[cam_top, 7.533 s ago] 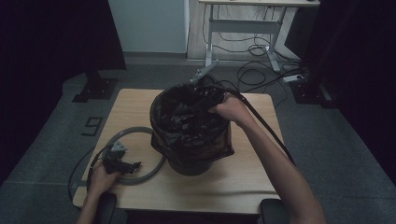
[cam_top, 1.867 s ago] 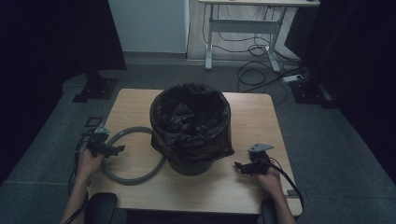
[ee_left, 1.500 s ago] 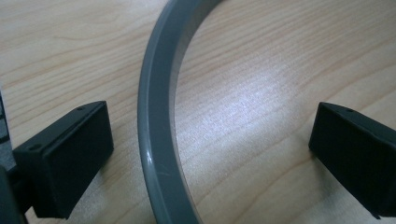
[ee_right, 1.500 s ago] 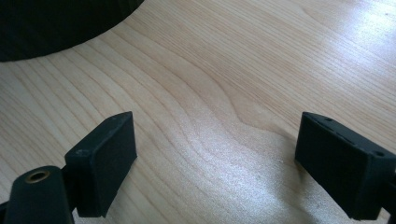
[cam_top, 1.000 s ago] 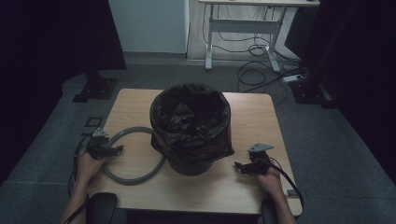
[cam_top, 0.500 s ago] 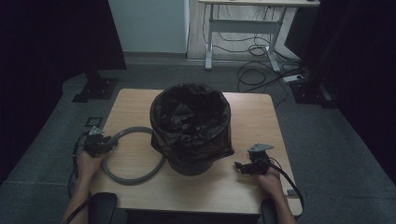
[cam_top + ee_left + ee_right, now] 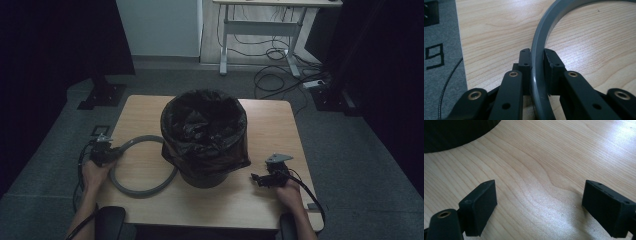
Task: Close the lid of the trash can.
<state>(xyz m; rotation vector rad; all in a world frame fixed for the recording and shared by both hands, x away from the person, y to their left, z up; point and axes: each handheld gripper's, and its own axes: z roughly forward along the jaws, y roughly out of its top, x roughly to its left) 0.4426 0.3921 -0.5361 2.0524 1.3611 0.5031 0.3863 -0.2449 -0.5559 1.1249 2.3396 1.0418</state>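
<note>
Clamping the grey plastic ring [image 7: 541, 50] between its fingers, the left gripper [image 7: 537, 58] sits at the left edge of the wooden counter [image 7: 270, 125]. That ring lies flat on the counter, its far side tucked against the base of the bin [image 7: 205, 135] lined with a black bag. Right of the bin, the right gripper [image 7: 539, 205] rests low over bare wood, fingers spread wide and holding nothing.

desk [image 7: 270, 15], floor cables [image 7: 272, 75], power strip [image 7: 314, 83]
</note>
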